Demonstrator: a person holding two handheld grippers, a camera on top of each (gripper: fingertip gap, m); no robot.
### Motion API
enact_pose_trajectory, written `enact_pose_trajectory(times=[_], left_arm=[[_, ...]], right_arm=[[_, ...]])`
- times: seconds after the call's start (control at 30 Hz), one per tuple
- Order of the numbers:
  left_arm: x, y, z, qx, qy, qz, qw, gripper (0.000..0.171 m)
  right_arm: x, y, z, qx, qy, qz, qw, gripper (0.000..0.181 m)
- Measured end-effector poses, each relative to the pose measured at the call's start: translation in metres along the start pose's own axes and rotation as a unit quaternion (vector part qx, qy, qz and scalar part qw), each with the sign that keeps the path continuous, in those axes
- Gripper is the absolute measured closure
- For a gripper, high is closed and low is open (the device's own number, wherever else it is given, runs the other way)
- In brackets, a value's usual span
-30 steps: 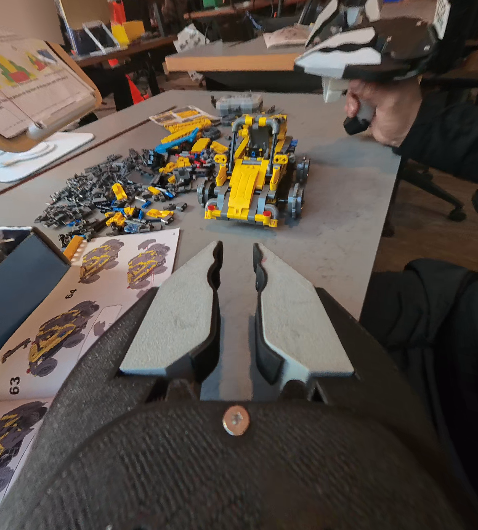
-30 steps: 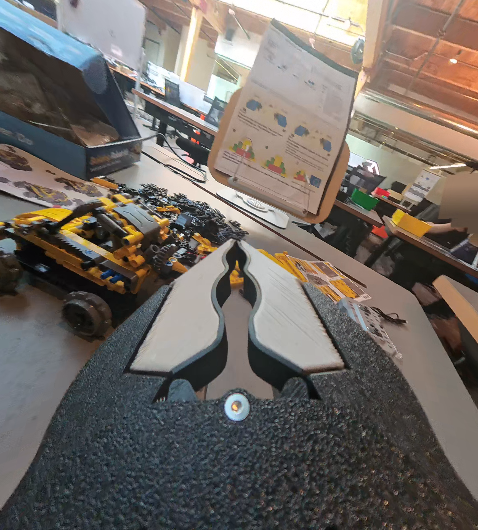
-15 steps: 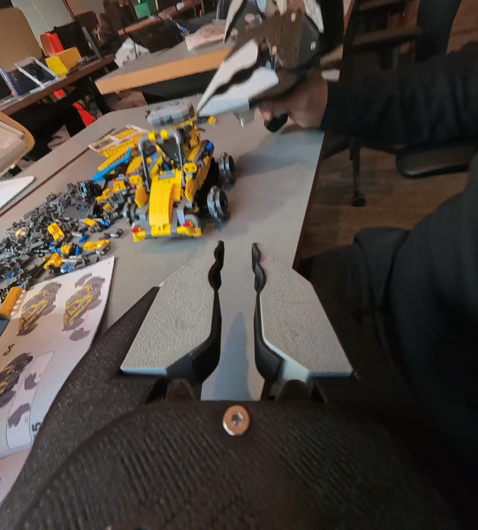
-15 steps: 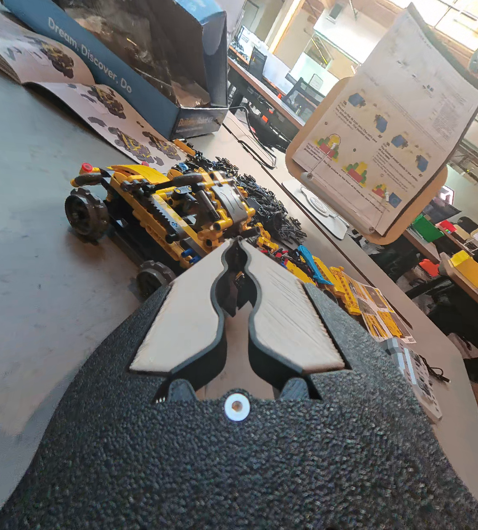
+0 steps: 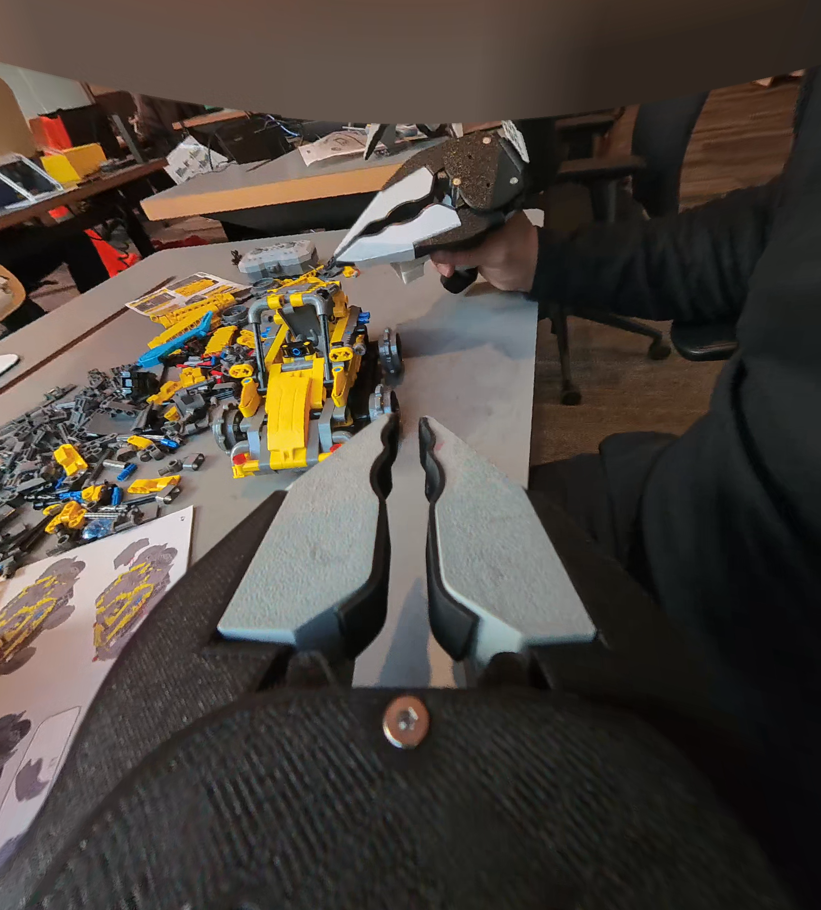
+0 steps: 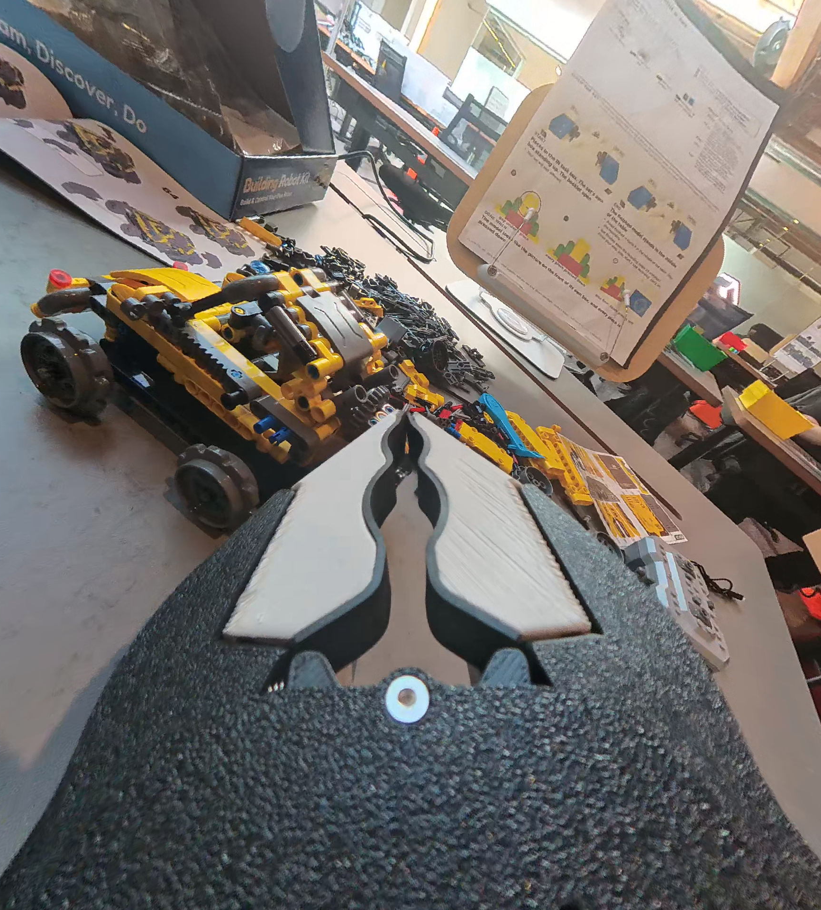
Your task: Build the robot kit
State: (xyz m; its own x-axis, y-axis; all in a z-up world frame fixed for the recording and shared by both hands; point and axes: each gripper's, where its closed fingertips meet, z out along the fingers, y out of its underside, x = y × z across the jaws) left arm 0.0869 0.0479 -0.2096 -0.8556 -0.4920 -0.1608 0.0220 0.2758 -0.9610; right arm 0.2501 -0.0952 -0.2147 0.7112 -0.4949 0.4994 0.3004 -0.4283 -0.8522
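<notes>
A yellow and grey brick car [image 5: 300, 389] stands on the grey table [image 5: 472, 354]; it also shows in the right wrist view [image 6: 211, 354]. My left gripper [image 5: 406, 426] hovers just in front of the car's nose. Its jaws stand a narrow gap apart with nothing between them. My right gripper [image 6: 406, 418] has its tips together at the car's rear end, among small loose parts. It also shows in the left wrist view [image 5: 342, 257], held by a hand [image 5: 497, 256], tips down over the car's back. Nothing shows between its tips.
A pile of loose grey, black, yellow and blue parts [image 5: 78, 443] lies left of the car. An open instruction booklet [image 5: 78, 615], a blue box [image 6: 152, 113], a grey hub [image 5: 278, 256], a sticker sheet [image 6: 620, 497] and a sheet stand [image 6: 610, 197] surround it. The table edge [image 5: 531, 418] is at the right. The gap from one gripper's tips to the other's is roughly 20 cm.
My right gripper has come down from above the table to the car's rear. My left view has swung right and then back toward the car. Both jaws keep the same spacing.
</notes>
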Motion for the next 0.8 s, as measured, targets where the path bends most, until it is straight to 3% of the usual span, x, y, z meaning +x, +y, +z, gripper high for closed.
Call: enact_pose_trajectory(times=[0.17, 0.33, 0.53, 0.8], left_arm=[[0.008, 0.025, 0.018, -0.064, 0.031, 0.026, 0.997, 0.168], [0.004, 0.028, 0.025, -0.076, 0.009, 0.065, 0.995, 0.167], [0.005, 0.028, 0.032, -0.080, 0.012, 0.079, 0.994, 0.153], [0.007, 0.035, 0.036, -0.105, -0.007, 0.114, 0.988, 0.153]], right_arm=[[-0.002, 0.001, 0.001, 0.001, -0.013, 0.013, 1.000, 0.181], [-0.007, -0.002, 0.000, 0.007, -0.027, 0.008, 1.000, 0.181], [-0.027, -0.011, -0.004, 0.029, -0.076, 0.001, 0.997, 0.181], [-0.031, -0.006, -0.001, 0.010, -0.067, -0.032, 0.997, 0.181]])
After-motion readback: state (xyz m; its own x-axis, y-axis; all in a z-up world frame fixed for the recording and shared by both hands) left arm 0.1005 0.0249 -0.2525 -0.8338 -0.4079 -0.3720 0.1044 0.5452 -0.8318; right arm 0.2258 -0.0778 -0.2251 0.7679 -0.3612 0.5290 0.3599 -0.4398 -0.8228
